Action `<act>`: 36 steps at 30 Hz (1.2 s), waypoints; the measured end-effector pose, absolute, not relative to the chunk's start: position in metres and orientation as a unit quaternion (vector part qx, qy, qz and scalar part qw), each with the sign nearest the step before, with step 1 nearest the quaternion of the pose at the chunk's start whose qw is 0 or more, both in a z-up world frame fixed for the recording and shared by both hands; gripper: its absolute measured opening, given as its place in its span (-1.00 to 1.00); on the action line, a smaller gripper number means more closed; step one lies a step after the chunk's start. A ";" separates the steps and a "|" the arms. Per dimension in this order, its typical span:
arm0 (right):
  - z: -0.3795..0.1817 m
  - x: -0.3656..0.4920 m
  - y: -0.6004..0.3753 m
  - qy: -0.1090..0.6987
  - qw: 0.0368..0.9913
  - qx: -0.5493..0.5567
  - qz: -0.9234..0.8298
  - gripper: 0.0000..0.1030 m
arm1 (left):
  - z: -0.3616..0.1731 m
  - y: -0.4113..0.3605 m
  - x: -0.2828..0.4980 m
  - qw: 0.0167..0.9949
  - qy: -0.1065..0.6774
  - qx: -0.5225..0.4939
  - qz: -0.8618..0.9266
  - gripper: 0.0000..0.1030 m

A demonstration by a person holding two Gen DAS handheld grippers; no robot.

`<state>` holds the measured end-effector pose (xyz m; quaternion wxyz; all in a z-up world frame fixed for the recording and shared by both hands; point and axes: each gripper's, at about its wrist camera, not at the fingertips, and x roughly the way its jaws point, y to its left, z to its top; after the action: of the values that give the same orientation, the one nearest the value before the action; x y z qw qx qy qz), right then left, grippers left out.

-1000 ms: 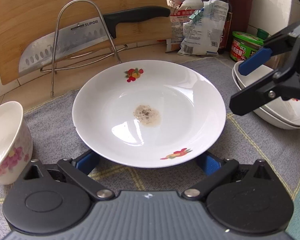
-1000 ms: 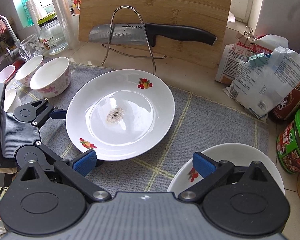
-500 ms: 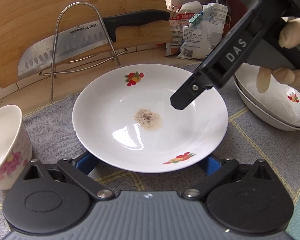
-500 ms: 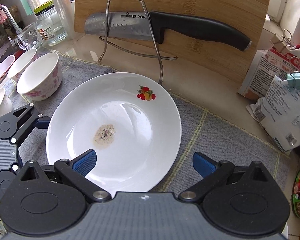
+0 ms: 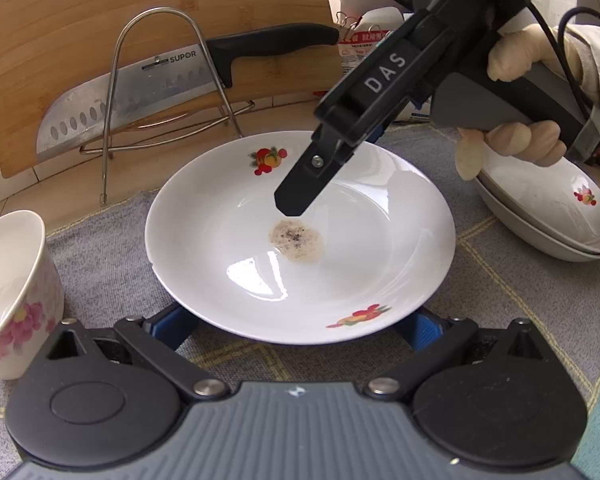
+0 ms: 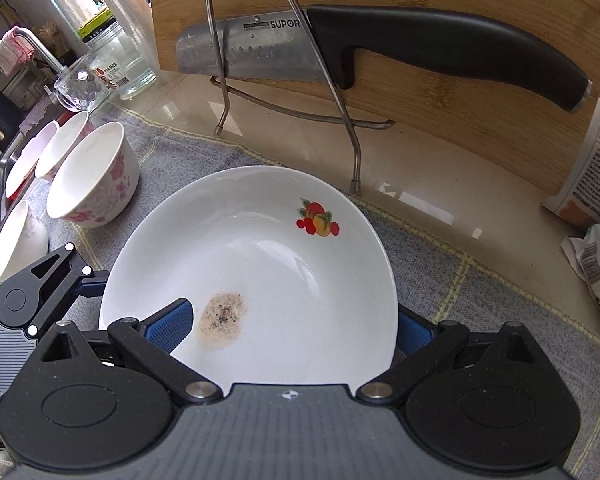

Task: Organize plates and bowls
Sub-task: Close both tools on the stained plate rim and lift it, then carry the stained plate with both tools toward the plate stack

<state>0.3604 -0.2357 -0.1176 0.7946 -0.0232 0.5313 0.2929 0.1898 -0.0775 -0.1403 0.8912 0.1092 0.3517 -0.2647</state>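
A pale stone surface (image 6: 440, 168) carries a grey checked cloth (image 5: 512, 292), and on the cloth lies the white plate (image 5: 300, 236) with fruit prints and a speckled brown stain at its middle. The left gripper (image 5: 296, 326) sits low at the plate's near rim, fingers wide, one on each side of it. The right gripper (image 6: 292, 324) hangs over the plate, fingers wide: the left one above the dish, the right one outside the rim. Toward the surface's right edge two more plates (image 5: 552, 220) are stacked. A floral bowl (image 6: 94, 176) stands at the cloth's left edge beside others. At the back, a wooden cutting board (image 6: 460, 8) leans upright, a knife (image 6: 380, 48) resting in a wire rack (image 6: 284, 60) before it.
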 end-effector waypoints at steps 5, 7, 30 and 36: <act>-0.118 0.370 -0.233 0.530 0.792 -0.012 0.302 1.00 | -0.139 -0.077 0.188 0.890 0.351 0.111 -0.268 1.00; -0.118 0.372 -0.233 0.530 0.790 -0.012 0.307 1.00 | -0.139 -0.077 0.187 0.890 0.350 0.112 -0.269 1.00; -0.116 0.396 -0.221 0.577 0.748 -0.027 0.326 1.00 | -0.139 -0.076 0.178 0.891 0.339 0.114 -0.279 1.00; -0.116 0.397 -0.219 0.577 0.748 -0.032 0.325 1.00 | -0.136 -0.076 0.177 0.890 0.341 0.116 -0.280 1.00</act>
<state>0.3967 -0.2193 -0.1161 0.7485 -0.0319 0.5771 0.3253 0.1774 -0.0764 -0.1364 0.8898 0.1163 0.3413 -0.2798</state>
